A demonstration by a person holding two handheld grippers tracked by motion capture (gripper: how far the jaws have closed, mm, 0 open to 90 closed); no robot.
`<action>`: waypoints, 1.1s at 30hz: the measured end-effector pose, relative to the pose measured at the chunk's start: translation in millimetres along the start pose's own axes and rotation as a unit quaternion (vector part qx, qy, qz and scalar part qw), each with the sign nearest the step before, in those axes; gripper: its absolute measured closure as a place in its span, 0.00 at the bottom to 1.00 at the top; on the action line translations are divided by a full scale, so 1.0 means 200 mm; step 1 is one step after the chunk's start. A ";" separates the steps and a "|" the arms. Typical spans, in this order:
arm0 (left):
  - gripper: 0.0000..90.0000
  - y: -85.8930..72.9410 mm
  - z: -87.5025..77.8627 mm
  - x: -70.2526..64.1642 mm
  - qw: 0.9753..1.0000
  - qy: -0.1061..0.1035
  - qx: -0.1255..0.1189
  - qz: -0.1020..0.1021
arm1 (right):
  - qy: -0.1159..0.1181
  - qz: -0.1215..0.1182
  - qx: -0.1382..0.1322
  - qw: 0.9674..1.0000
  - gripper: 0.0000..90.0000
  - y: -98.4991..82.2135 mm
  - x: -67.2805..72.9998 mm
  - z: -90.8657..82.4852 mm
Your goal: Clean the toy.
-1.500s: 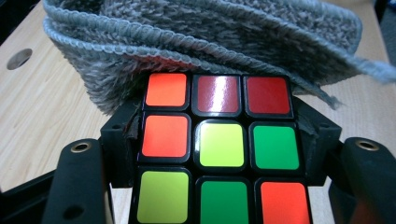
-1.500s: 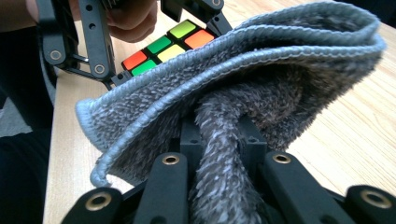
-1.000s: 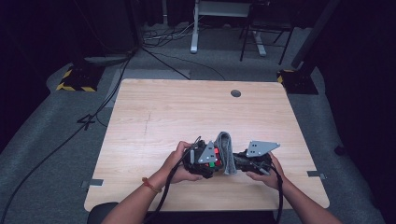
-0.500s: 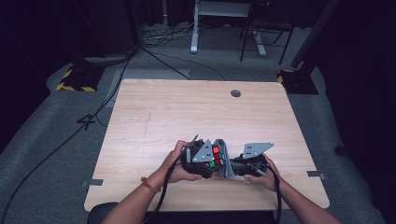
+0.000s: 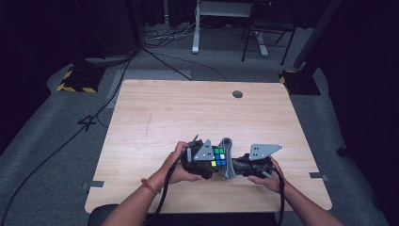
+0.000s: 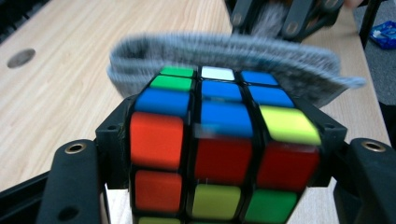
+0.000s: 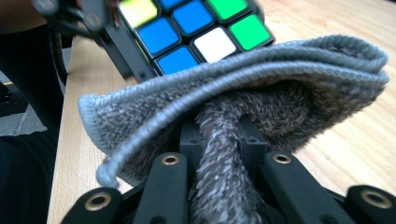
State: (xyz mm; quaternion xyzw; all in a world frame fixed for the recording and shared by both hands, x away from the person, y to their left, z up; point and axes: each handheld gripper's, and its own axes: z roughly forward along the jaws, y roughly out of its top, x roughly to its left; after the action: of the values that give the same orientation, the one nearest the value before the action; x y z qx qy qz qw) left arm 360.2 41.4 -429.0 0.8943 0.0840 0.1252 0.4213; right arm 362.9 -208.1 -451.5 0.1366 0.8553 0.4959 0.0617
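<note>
Clearly the left gripper grips the puzzle cube, low on the table toward six o'clock, though its jaws have just been opening slightly. At the cube's three o'clock, the right gripper is clamped on the grey cloth. A firm wipe against that loosening hold could twist the cube free.

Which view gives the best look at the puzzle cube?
The left gripper view: the puzzle cube sits large between that gripper's black jaws, with two faces and their coloured stickers clear. The right gripper view shows one corner of it behind the grey cloth. The high view shows it small, between the two hands.
</note>
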 end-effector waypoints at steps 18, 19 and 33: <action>0.37 0.03 -0.01 -0.02 1.000 0.016 0.003 0.013 | -0.027 -0.011 0.040 0.999 0.86 -0.01 -0.01 0.02; 0.37 0.03 -0.01 -0.02 1.000 0.016 0.001 0.012 | -0.024 -0.009 0.041 0.999 0.86 -0.01 -0.01 0.02; 0.37 0.06 -0.02 -0.05 1.000 0.001 -0.006 0.026 | -0.065 -0.031 0.021 0.997 0.86 0.06 0.00 0.01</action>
State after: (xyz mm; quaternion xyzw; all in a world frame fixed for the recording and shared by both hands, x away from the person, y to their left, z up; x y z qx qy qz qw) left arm 350.2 35.0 -418.6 0.8937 0.0601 0.1372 0.4230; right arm 365.9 -200.3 -442.4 0.1437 0.8633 0.4660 0.1297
